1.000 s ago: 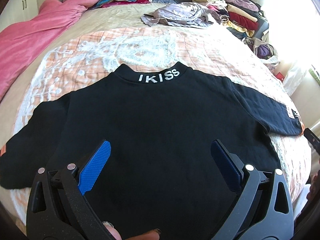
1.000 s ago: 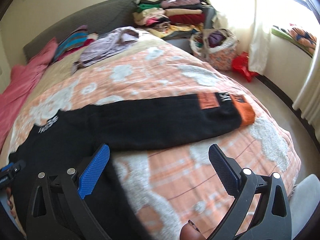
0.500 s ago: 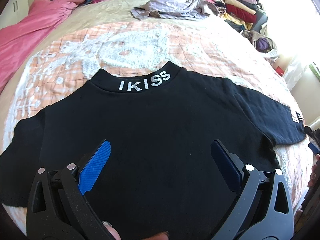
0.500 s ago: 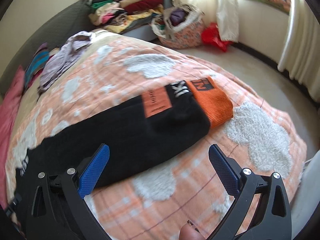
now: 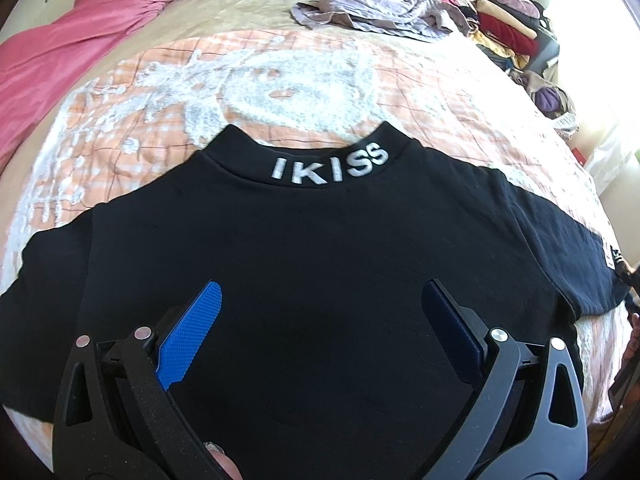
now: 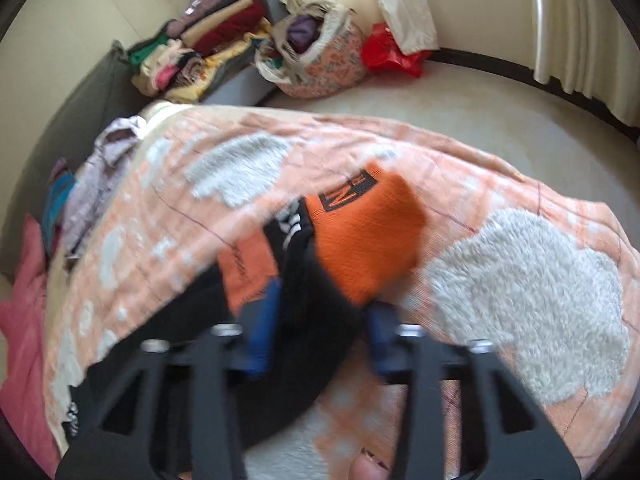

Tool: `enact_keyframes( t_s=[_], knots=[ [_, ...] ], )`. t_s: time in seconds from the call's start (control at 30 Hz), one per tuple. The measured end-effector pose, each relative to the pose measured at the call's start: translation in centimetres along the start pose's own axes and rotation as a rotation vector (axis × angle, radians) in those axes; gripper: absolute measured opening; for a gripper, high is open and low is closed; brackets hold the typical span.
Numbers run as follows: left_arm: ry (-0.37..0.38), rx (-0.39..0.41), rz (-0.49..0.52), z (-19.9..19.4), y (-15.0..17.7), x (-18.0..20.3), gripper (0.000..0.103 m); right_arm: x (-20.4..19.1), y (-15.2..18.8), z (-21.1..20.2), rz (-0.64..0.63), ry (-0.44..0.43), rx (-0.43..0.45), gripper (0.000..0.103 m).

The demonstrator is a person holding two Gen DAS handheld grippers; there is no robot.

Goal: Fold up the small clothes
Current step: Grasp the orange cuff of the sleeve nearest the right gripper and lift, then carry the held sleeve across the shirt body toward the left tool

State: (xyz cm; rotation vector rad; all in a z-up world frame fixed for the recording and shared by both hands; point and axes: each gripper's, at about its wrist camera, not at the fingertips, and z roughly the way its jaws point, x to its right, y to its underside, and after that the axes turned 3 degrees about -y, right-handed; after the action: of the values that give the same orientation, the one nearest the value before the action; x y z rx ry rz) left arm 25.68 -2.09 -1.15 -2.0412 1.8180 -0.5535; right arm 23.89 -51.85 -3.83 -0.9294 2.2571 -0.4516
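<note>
A black sweatshirt (image 5: pixel 320 260) lies flat on the bed, its collar lettered IKISS (image 5: pixel 330 166) at the far side. Just above its body hovers my left gripper (image 5: pixel 320 300), open, with nothing between its blue pads. In the right wrist view, which is blurred, my right gripper (image 6: pixel 322 320) is closing on the sweatshirt's right sleeve (image 6: pixel 316 300). The black cloth fills the gap and both pads touch it. The orange cuff (image 6: pixel 368 236) sticks out past the fingertips.
An orange and white bedspread (image 5: pixel 280 80) covers the bed. A pink blanket (image 5: pixel 60 60) lies at the left, a lilac garment heap (image 5: pixel 380 8) at the far end. Folded clothes (image 6: pixel 216 36), a filled bag (image 6: pixel 316 52) and a red bag (image 6: pixel 392 56) sit past the bed's right edge.
My right gripper has rolled and dropped onto the sleeve near the cuff, and its jaws have narrowed around the cloth. The left gripper has eased forward over the sweatshirt, still open.
</note>
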Motion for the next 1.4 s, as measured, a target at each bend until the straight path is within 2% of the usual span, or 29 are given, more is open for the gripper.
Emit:
enact_keyframes(
  t_s=[0.13,0.3,0.5,0.73,0.93,1.2,1.4],
  knots=[
    [0.008,0.009,-0.018,-0.4,-0.3,-0.9,0.094,-2.2,0.2,-2.4,-0.086,-0.069,0.074,0.016],
    [0.013,0.027,-0.032,-1.3,-0.7,-1.8,0.094,-5.7,0.6,-5.0,-0.172,-0.181,0.107,0.015],
    [-0.022,0.106,-0.027,-3.9,-1.2,-2.6,0.094,-11.7,2.3,-8.2,-0.319,-0.303,0.133,0.015],
    [-0.058,0.167,-0.025,-6.0,-1.7,-4.0,0.094,-18.2,5.6,-10.1,-0.462,-0.415,0.105,0.015],
    [-0.043,0.166,-0.055,-6.6,-1.8,-5.6,0.094,-22.7,9.7,-10.9,-0.6,-0.448,0.077,0.015],
    [0.086,0.125,-0.201,-6.2,-1.5,-9.5,0.094,-27.3,15.3,-10.2,-0.757,-0.446,0.028,0.015],
    [0.25,0.059,-0.336,-4.7,-1.2,-12.1,0.094,-30.0,19.7,-8.8,-0.887,-0.42,-0.002,0.015]
  ],
)
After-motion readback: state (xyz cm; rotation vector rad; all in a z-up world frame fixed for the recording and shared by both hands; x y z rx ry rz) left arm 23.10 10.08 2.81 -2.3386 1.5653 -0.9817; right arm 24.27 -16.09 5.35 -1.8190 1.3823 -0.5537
